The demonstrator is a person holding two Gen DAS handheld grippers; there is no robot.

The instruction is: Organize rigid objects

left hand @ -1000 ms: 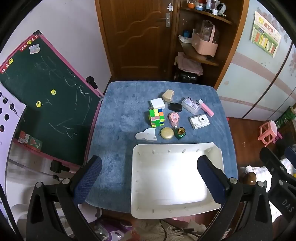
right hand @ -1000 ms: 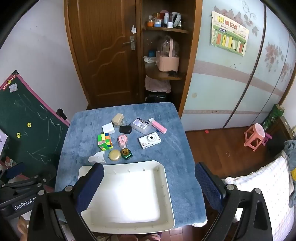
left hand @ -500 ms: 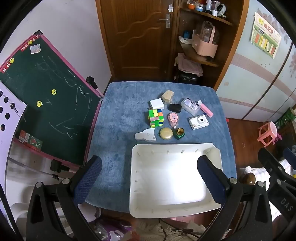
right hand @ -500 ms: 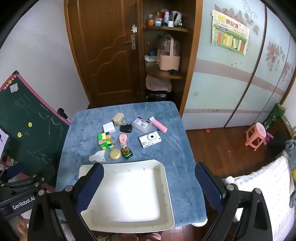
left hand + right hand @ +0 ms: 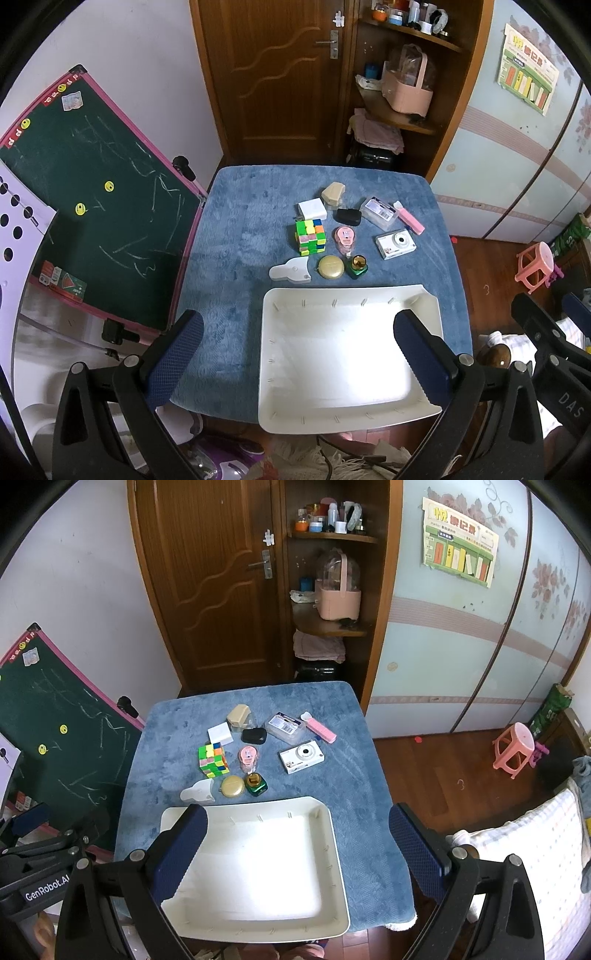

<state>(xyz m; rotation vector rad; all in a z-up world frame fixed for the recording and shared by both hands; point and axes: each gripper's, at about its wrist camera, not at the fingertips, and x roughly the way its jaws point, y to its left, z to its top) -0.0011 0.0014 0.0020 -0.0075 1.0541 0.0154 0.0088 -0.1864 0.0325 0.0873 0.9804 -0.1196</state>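
Here, from the left wrist: a table (image 5: 236,229) under blue plush cloth, white tray (image 5: 280,373) at its near edge, small things clustered just beyond the tray's far rim. Front row, left to right: white scoop-shaped piece (image 5: 290,271), gold round tin (image 5: 330,266), green bottle (image 5: 357,266). Behind: puzzle cube (image 5: 310,236), pink tape dispenser (image 5: 345,238), white camera (image 5: 395,243); farther back a white box (image 5: 312,209), beige case (image 5: 333,192), black case (image 5: 348,216), clear box (image 5: 378,213), pink bar (image 5: 409,220). Chalkboard (image 5: 92,192) leaning at left, brown door (image 5: 273,74) and corner shelf (image 5: 402,118) behind. Left claw (image 5: 295,354) spread wide, gripping nothing, above the near table edge.

From the right wrist: same table (image 5: 351,786), tray (image 5: 332,830) and cluster, cube (image 5: 213,760) and camera (image 5: 301,757) apart from each other. Wardrobe (image 5: 461,627) with poster (image 5: 460,541) at right, pink stool (image 5: 515,749) on wood floor (image 5: 424,775). Right claw (image 5: 295,849) likewise wide apart and bare, over the tray.

Against the earlier frames: objects unmoved; both views barely shifted, nudged slightly forward.
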